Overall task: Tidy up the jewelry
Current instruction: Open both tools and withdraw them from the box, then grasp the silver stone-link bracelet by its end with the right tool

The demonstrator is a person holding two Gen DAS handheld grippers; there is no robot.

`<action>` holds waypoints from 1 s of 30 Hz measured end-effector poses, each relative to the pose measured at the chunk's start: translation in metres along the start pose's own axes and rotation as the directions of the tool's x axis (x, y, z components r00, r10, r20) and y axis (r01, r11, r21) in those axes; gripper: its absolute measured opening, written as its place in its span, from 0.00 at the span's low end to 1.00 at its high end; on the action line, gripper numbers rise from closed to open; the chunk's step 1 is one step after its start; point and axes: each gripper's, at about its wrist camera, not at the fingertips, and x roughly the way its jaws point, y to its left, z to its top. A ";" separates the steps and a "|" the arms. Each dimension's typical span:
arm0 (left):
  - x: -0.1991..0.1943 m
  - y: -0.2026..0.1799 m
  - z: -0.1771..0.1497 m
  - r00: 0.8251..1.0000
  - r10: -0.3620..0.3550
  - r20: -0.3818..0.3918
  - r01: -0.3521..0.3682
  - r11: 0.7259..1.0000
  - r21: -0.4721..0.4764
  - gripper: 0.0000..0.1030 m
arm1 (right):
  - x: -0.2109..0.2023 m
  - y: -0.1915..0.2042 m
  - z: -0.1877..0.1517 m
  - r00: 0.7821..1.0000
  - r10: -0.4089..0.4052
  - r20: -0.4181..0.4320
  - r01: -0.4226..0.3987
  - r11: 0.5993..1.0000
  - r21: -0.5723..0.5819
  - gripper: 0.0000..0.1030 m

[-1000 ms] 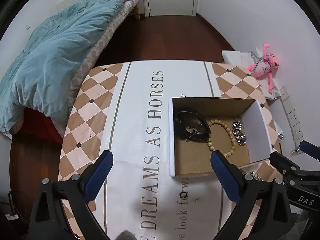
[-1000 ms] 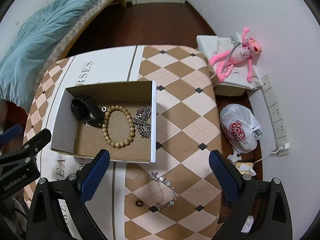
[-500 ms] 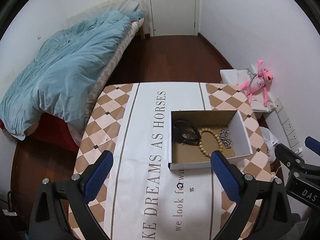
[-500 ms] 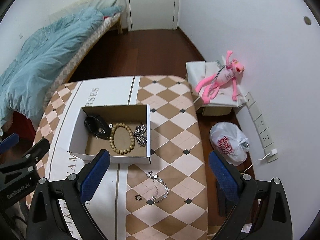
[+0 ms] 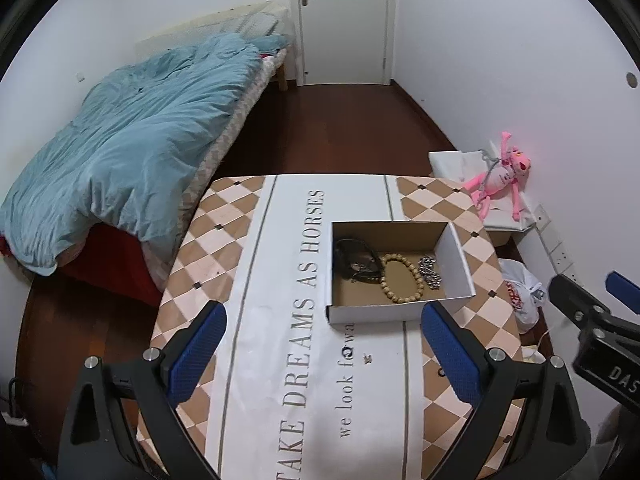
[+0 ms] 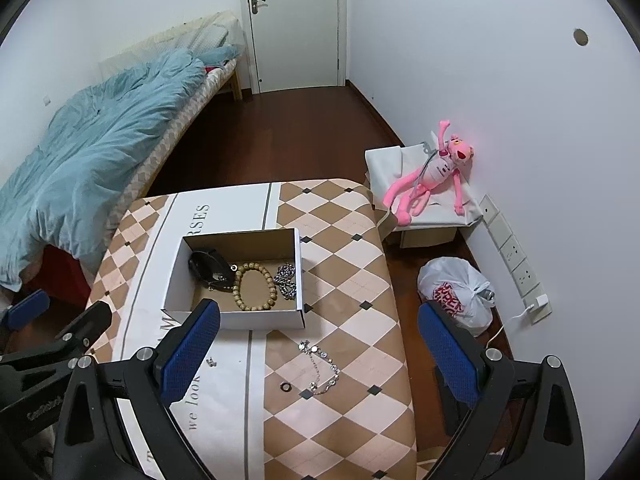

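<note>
Above the desk (image 6: pixel 352 264), both hand-held grippers, left (image 5: pixel 320 350) and right (image 6: pixel 320 346), hang wide open and empty; box (image 6: pixel 236 318) holds beads (image 6: pixel 256 286), chain (image 6: pixel 287 280).

Both grippers, left (image 5: pixel 320 352) and right (image 6: pixel 316 348), higher, farther from box (image 5: pixel 400 312).

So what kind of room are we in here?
Most likely a bedroom in a home: a bed with a rumpled blue duvet, a closed white door, and a pink plush toy against the wall beside the table.
</note>
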 end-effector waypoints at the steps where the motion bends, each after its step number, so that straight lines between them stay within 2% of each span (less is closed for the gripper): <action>1: 0.000 0.001 -0.002 1.000 0.007 0.005 -0.007 1.000 0.001 0.97 | 0.002 -0.002 -0.002 1.000 0.002 -0.010 -0.001 1.000 0.007 0.98; 6: 0.018 0.003 -0.022 0.999 0.049 -0.022 -0.049 0.999 0.000 0.97 | 0.036 -0.020 -0.030 0.994 -0.005 -0.111 0.011 0.998 0.059 0.98; 12: 0.064 0.005 -0.067 0.983 0.122 -0.136 -0.121 0.993 0.014 0.97 | 0.101 -0.048 -0.086 0.967 0.059 -0.249 -0.018 0.987 0.162 0.97; 14: 0.080 0.010 -0.082 0.974 0.144 -0.178 -0.145 0.989 0.006 0.97 | 0.120 -0.054 -0.101 0.958 0.078 -0.275 -0.025 0.981 0.193 0.91; 16: 0.091 0.015 -0.093 0.964 0.159 -0.212 -0.164 0.986 -0.006 0.97 | 0.135 -0.057 -0.110 0.953 0.080 -0.292 -0.018 0.978 0.210 0.74; 21: 0.106 0.027 -0.112 0.948 0.171 -0.270 -0.189 0.981 -0.042 0.97 | 0.159 -0.051 -0.121 0.961 0.043 -0.273 0.014 0.979 0.206 0.67; 24: 0.111 0.029 -0.117 0.943 0.181 -0.281 -0.198 0.980 -0.032 0.97 | 0.162 -0.041 -0.121 0.968 -0.003 -0.252 0.042 0.988 0.151 0.65; 26: 0.114 0.030 -0.119 0.940 0.184 -0.288 -0.201 0.979 -0.032 0.97 | 0.162 -0.036 -0.120 0.970 -0.030 -0.243 0.061 0.991 0.119 0.56; 28: 0.116 0.032 -0.119 0.940 0.179 -0.291 -0.198 0.979 -0.038 0.97 | 0.161 -0.034 -0.120 0.972 -0.052 -0.228 0.075 0.993 0.094 0.18; 29: 0.118 0.032 -0.118 0.940 0.175 -0.291 -0.194 0.980 -0.038 0.97 | 0.161 -0.035 -0.119 0.972 -0.045 -0.231 0.068 0.993 0.096 0.09; 30: 0.118 0.031 -0.118 0.942 0.170 -0.290 -0.189 0.981 -0.037 0.97 | 0.160 -0.036 -0.119 0.972 -0.036 -0.232 0.061 0.993 0.100 0.03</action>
